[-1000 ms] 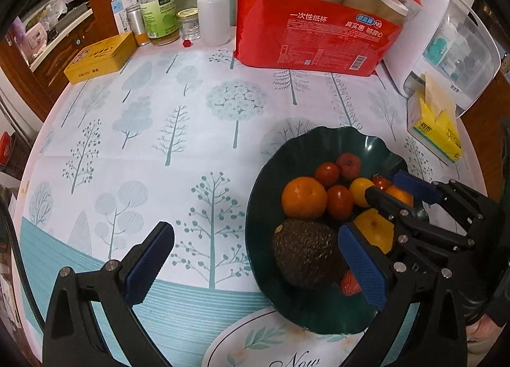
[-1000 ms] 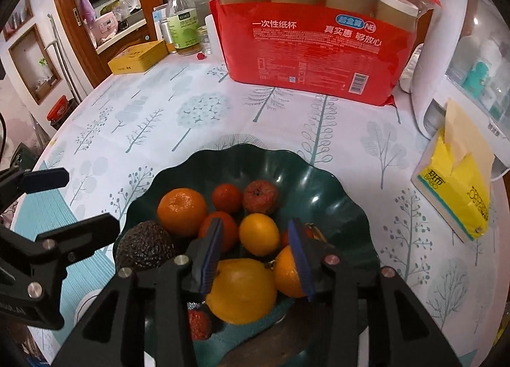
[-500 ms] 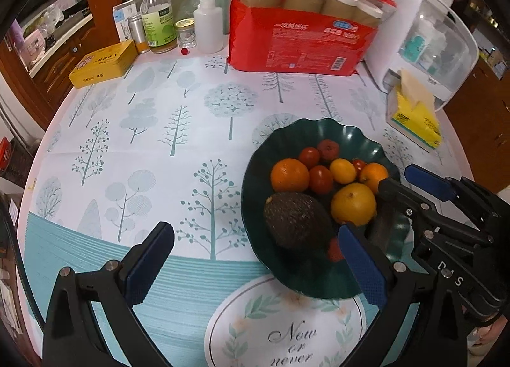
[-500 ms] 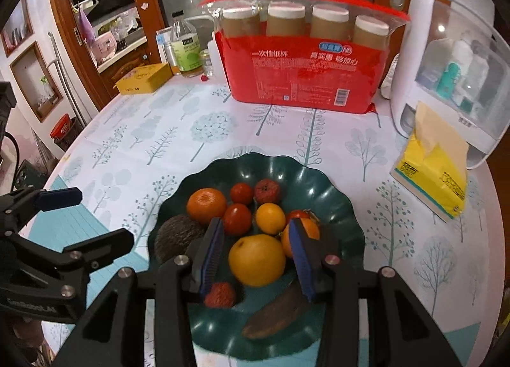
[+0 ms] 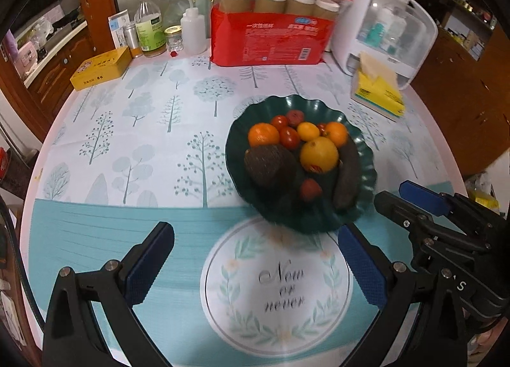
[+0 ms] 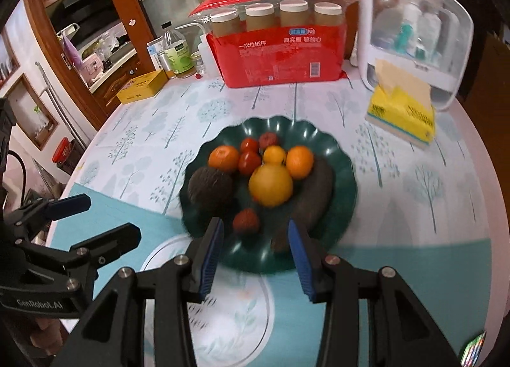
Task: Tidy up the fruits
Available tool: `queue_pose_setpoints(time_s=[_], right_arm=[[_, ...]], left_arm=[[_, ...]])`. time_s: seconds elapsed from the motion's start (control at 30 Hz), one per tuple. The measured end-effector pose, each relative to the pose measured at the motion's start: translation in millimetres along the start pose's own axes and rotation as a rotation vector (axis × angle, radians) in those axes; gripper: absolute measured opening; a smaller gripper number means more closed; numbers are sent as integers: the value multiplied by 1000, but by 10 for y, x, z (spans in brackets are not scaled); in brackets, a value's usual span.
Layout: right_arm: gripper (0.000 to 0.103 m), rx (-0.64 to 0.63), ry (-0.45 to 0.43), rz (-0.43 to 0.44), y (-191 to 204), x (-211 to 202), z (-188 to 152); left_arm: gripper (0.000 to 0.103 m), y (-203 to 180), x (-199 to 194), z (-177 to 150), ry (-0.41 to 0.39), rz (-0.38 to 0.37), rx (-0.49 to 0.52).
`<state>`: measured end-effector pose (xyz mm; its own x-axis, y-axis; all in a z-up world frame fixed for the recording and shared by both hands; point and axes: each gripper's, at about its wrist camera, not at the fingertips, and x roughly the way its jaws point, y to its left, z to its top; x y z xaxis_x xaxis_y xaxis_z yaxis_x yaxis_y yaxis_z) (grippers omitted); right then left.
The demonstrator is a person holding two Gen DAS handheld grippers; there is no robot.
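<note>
A dark green scalloped dish (image 5: 236, 156) (image 6: 344, 156) holds the fruit: a large yellow orange (image 5: 318, 155) (image 6: 271, 187), a dark avocado (image 5: 269, 164) (image 6: 210, 188), a mandarin (image 5: 263, 135), small tomatoes (image 5: 288, 137), a small red fruit (image 6: 245, 222) and a long dark brown fruit (image 5: 347, 179) (image 6: 312, 188). My left gripper (image 5: 251, 236) hangs wide open above the round print in front of the dish. My right gripper (image 6: 255, 226) hovers over the dish's near rim, jaws apart and holding nothing. It also shows at the right of the left wrist view, right gripper (image 5: 393, 193).
At the back stand a red bag of paper cups (image 5: 271, 35), a white plastic cabinet (image 5: 382, 25), bottles (image 5: 148, 32) and a yellow tin (image 5: 102, 67). A yellow tissue pack (image 6: 401, 112) lies right of the dish. The round table's edge curves close on both sides.
Both grippers have drawn back and risen away from the dish. The large yellow orange, earlier between the right fingers, now lies well ahead of them. The fruit has not moved.
</note>
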<state>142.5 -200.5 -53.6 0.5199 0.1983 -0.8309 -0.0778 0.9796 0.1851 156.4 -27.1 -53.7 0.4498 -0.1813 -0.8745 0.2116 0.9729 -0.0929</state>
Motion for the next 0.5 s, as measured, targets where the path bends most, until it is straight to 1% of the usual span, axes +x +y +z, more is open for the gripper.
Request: queue_pose_setpoints(time_s=[0.1, 0.17, 0.3, 0.5], right_arm=[[44, 19, -4, -10, 66, -184, -139], [47, 49, -6, -14, 99, -316, -244], [47, 81, -15, -26, 175, -552, -443], [47, 89, -46, -57, 353, -851, -682]], left_arm=[[102, -30, -175, -166, -14, 1, 9], [102, -33, -299, -261, -30, 10, 15], [102, -27, -533, -448, -56, 22, 11], [102, -32, -839, -687, -121, 73, 3]])
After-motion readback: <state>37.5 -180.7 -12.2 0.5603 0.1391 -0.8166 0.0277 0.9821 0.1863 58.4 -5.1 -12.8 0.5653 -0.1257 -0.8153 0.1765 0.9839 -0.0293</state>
